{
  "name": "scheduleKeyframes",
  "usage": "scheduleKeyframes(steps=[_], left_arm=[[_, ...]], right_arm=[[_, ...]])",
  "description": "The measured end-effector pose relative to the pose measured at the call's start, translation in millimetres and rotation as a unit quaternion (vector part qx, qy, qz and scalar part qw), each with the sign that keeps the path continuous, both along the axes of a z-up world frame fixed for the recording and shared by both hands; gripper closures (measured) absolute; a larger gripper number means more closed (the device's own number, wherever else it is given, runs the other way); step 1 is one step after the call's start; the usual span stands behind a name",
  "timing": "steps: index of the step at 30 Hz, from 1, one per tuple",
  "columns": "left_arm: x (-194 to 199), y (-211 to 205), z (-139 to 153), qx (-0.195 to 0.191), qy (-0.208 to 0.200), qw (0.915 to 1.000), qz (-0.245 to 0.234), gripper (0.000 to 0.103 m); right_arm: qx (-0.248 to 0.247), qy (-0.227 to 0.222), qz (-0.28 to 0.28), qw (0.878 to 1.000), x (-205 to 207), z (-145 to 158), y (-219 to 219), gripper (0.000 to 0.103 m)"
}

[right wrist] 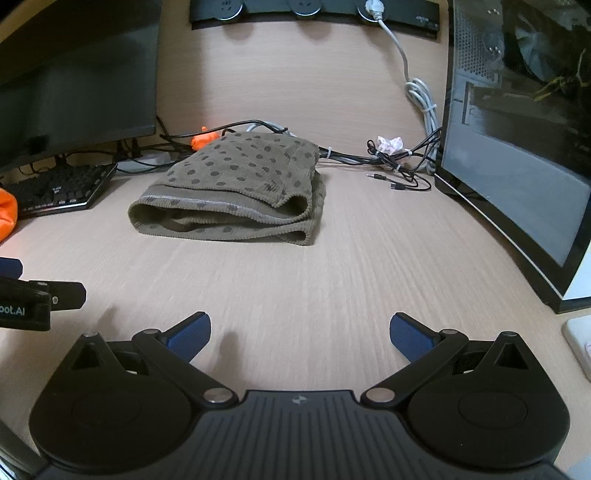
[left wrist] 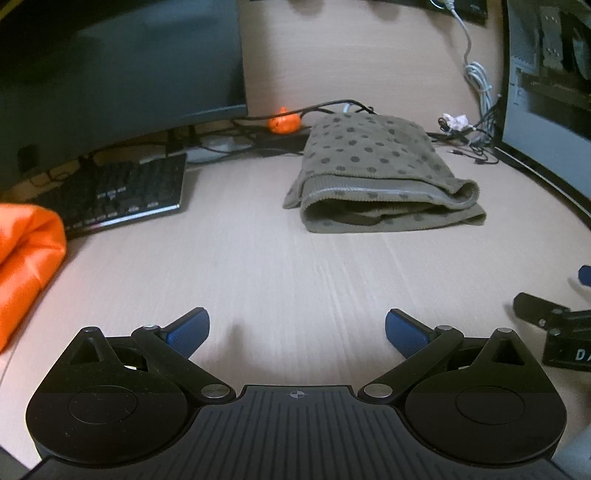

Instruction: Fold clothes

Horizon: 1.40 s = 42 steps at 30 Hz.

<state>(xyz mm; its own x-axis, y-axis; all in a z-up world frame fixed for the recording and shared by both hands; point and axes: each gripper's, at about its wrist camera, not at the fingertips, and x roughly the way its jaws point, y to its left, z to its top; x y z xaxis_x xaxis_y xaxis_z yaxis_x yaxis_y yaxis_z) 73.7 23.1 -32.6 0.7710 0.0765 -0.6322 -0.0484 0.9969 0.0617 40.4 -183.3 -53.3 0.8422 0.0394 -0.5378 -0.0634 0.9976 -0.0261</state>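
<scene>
Left wrist: left gripper point(left wrist: 297, 334) spread wide, nothing between the pads, over bare desk point(left wrist: 295, 273). Folded olive dotted garment point(left wrist: 373, 173) lies ahead, well apart – keyboard point(left wrist: 122, 192) to its left, orange cloth point(left wrist: 26, 262) at the frame edge.

Right wrist: right gripper point(right wrist: 300, 336) also wide open, empty – garment point(right wrist: 236, 188) ahead-left, cables point(right wrist: 399, 162) beyond it.

- A pale wood-grain tabletop point(right wrist: 332, 280) is seen, continued upward as a back panel of the same finish.
- A dark monitor point(right wrist: 74, 81) is mounted at the left, with a black keyboard point(right wrist: 62, 188) placed below it.
- A computer case point(right wrist: 517, 147) with a glass side is positioned at the right.
- A black socket strip point(right wrist: 314, 13) is fixed to the back panel; a grey cable point(right wrist: 417, 92) is plugged into it.
- Loose black cables point(right wrist: 399, 166) are gathered at the rear.
</scene>
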Motion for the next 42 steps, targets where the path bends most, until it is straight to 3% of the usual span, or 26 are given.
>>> scheduleKeyframes(steps=[11, 16, 42], left_arm=[[-14.0, -1.1, 4.0, -0.049, 0.022, 0.9981, -0.03, 0.0], [-17.4, -4.8, 6.3, -0.033, 0.021, 0.999, -0.024, 0.0], [-18.6, -7.5, 7.1, -0.022, 0.019, 0.9991, -0.03, 0.0]], right_arm=[[0.021, 0.006, -0.019, 1.0, -11.9, 10.9, -6.4, 0.0], [0.022, 0.011, -0.012, 1.0, -16.7, 9.0, -5.8, 0.0], [0.033, 0.023, -0.007, 0.999, -14.3, 13.8, -9.8, 0.0]])
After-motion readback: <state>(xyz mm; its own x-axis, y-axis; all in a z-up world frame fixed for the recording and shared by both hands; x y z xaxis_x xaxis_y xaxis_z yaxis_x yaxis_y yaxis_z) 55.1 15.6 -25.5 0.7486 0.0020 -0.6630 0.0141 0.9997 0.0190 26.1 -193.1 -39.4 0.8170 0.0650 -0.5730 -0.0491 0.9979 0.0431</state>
